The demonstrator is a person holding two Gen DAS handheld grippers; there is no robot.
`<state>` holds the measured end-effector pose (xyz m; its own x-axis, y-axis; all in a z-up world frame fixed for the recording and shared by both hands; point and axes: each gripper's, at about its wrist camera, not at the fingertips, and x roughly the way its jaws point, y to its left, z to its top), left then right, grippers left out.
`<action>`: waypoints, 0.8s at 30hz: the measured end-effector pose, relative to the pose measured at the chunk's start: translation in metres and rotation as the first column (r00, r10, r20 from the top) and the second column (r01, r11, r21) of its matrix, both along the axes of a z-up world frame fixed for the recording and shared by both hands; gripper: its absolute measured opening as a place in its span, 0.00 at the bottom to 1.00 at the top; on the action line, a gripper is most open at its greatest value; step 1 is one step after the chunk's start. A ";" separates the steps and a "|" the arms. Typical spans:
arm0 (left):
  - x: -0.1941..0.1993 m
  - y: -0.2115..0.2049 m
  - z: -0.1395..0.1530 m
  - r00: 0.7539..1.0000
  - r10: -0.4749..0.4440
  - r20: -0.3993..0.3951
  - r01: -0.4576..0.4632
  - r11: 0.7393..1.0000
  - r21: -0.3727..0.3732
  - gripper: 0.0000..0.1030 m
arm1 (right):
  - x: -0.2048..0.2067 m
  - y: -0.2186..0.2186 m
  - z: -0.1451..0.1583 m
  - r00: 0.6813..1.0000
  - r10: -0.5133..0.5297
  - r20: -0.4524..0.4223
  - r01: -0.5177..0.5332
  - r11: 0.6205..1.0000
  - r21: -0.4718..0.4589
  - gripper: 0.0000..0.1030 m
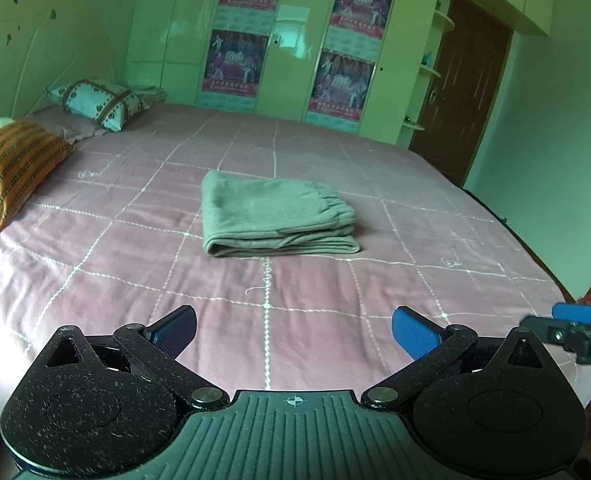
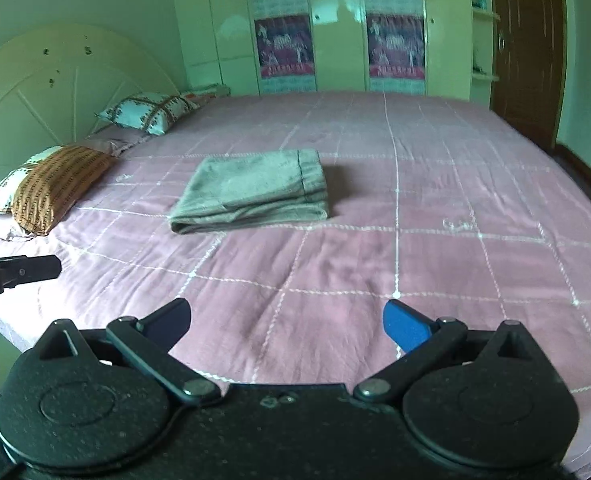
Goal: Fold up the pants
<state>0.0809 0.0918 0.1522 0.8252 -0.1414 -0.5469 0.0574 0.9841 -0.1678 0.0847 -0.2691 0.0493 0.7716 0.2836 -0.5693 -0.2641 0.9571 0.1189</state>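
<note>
left claw point(image 1: 293, 334) spread wide, right claw point(image 2: 287, 326) likewise

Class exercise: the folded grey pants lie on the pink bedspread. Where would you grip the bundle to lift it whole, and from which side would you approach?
Grip the pants at the rounded fold on the near left corner, probably coming in low from the near side. The layers join there, while the right end shows loose stacked edges and the gathered waistband, which might splay.

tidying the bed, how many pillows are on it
2, both by the headboard: an orange striped pillow nearer the grippers, and a white patterned pillow beyond it. Others may lie out of view.
</note>
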 end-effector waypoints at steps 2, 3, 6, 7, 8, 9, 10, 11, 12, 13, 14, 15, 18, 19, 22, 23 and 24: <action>-0.012 -0.005 0.005 1.000 0.001 0.023 -0.002 1.000 0.018 1.00 | -0.009 0.002 0.005 1.000 0.003 0.023 -0.003 1.000 0.000 0.94; -0.018 -0.008 0.007 0.999 0.002 0.033 -0.003 1.000 0.018 1.00 | -0.013 0.002 0.007 0.999 0.007 0.031 -0.007 1.000 0.002 0.94; -0.030 -0.013 0.015 0.998 0.003 0.057 -0.004 1.000 0.018 1.00 | -0.023 0.003 0.013 0.998 0.010 0.055 -0.011 1.000 0.011 0.94; -0.032 -0.016 0.018 0.998 -0.003 0.062 0.001 1.000 0.030 1.00 | -0.026 0.004 0.014 0.998 0.014 0.065 -0.015 1.000 0.011 0.94; -0.035 -0.019 0.022 0.997 -0.004 0.079 0.001 0.999 0.037 1.00 | -0.030 0.004 0.016 0.997 0.012 0.077 -0.013 1.000 0.013 0.94; -0.038 -0.022 0.025 0.996 -0.006 0.091 0.002 0.999 0.043 1.00 | -0.033 0.003 0.017 0.996 0.008 0.087 -0.010 1.000 0.017 0.94; -0.041 -0.025 0.027 0.996 -0.015 0.093 0.010 0.999 0.049 1.00 | -0.037 0.003 0.019 0.995 0.005 0.098 -0.008 1.000 0.028 0.94; -0.043 -0.028 0.029 0.995 -0.023 0.095 0.018 0.998 0.052 1.00 | -0.040 0.001 0.020 0.994 0.003 0.107 -0.007 0.999 0.035 0.94; -0.044 -0.031 0.030 0.995 -0.027 0.095 0.022 0.998 0.055 1.00 | -0.041 0.002 0.023 0.994 -0.006 0.106 0.003 1.000 0.026 0.94; -0.045 -0.033 0.032 0.995 -0.030 0.092 0.025 0.998 0.055 1.00 | -0.042 0.002 0.026 0.994 -0.007 0.110 0.005 1.000 0.021 0.94; -0.047 -0.034 0.034 0.995 -0.037 0.097 0.031 0.998 0.055 1.00 | -0.043 0.002 0.030 0.993 -0.007 0.117 0.004 1.000 0.022 0.94; -0.048 -0.035 0.036 0.994 -0.037 0.103 0.031 0.998 0.062 1.00 | -0.045 0.001 0.033 0.992 -0.010 0.123 0.007 1.000 0.026 0.94; -0.050 -0.036 0.039 0.994 -0.034 0.107 0.027 0.997 0.068 1.00 | -0.049 -0.002 0.041 0.991 -0.009 0.137 0.004 0.999 0.038 0.94; -0.051 -0.036 0.039 0.994 -0.030 0.105 0.023 0.998 0.065 1.00 | -0.050 -0.002 0.042 0.989 -0.008 0.145 0.002 0.999 0.041 0.94; -0.053 -0.036 0.041 0.993 -0.028 0.111 0.021 0.998 0.068 1.00 | -0.054 0.003 0.047 0.988 0.003 0.155 -0.008 0.999 0.032 0.94; -0.053 -0.036 0.041 0.993 -0.026 0.116 0.019 0.998 0.066 1.00 | -0.056 0.005 0.050 0.986 0.009 0.167 -0.013 1.000 0.027 0.94; -0.054 -0.036 0.041 0.993 -0.027 0.118 0.020 0.998 0.065 1.00 | -0.057 0.006 0.053 0.984 0.012 0.179 -0.017 0.999 0.027 0.94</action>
<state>0.0268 0.0562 0.1931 0.8819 -0.1297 -0.4533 0.0966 0.9907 -0.0955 0.0272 -0.2631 0.1018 0.8557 0.3101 -0.4143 -0.2977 0.9498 0.0960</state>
